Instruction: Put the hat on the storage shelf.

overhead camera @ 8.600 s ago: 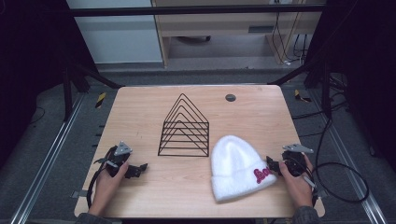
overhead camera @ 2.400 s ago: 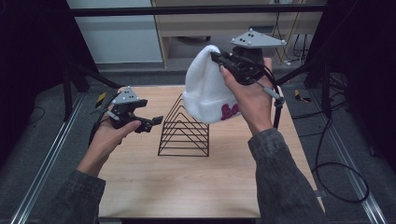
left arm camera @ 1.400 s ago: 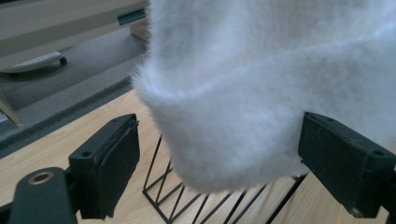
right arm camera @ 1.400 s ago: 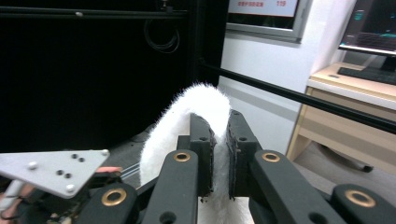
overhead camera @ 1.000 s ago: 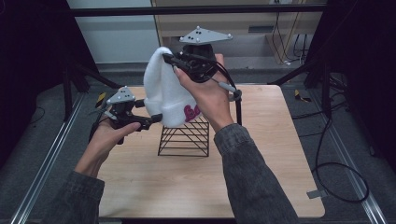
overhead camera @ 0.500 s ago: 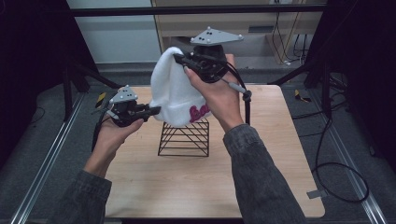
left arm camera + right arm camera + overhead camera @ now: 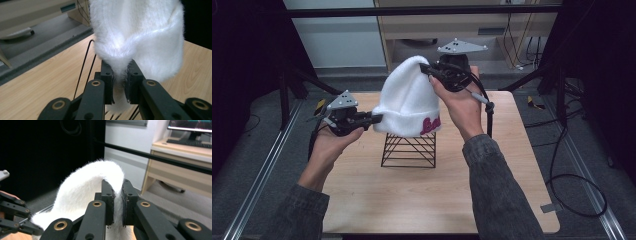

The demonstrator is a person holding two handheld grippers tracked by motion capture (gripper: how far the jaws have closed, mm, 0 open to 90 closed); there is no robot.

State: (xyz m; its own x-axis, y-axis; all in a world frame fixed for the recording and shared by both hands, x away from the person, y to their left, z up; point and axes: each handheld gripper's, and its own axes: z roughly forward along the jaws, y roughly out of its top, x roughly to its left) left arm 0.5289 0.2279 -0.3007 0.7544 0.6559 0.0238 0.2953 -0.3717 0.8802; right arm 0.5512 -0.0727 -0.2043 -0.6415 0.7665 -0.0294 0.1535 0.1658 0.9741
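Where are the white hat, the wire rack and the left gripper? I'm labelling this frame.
White hat (image 7: 408,102), high view, on its fuzzy body above the cuff.
Wire rack (image 7: 409,150), high view, on the black wires below the hat.
Left gripper (image 7: 373,118), high view, at its fingertips, shut on the hat's cuff.

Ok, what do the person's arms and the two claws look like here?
Both forearms wear dark grey denim-like sleeves. The left claw and the right claw are black, each topped by a grey three-cornered plate and trailing a black cable. Brass-coloured rivets dot the jaw links.
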